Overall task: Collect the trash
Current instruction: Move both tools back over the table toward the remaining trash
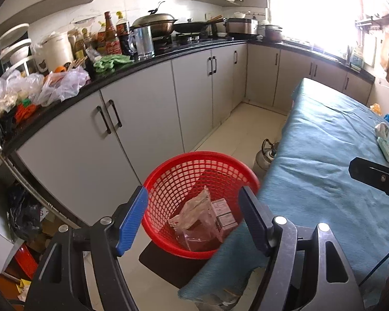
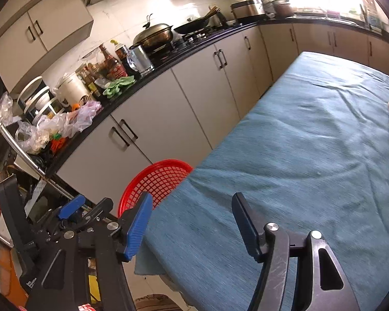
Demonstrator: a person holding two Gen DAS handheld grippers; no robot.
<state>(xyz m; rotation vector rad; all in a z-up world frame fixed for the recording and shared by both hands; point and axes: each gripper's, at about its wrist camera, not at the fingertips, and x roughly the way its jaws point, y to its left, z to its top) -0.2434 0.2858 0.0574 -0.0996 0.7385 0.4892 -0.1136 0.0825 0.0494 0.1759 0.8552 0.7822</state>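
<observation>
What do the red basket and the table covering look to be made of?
Red basket: likely moulded plastic, glossy, with an even lattice wall. Table covering: seemingly woven fabric, matte blue-green, creased, its corner hanging limp.

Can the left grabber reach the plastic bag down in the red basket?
Probably yes. The left gripper hangs open right above the red basket, and the plastic bag lies uncovered inside with a small box beside it. Nothing blocks the way down; only the basket's walls narrow it.

small wrappers on the blue tablecloth point(image 1: 386, 142) cut off at the right edge, window area point(image 1: 324, 13) washed out by glare, red mesh basket point(image 2: 155, 181) half hidden behind the table edge
</observation>
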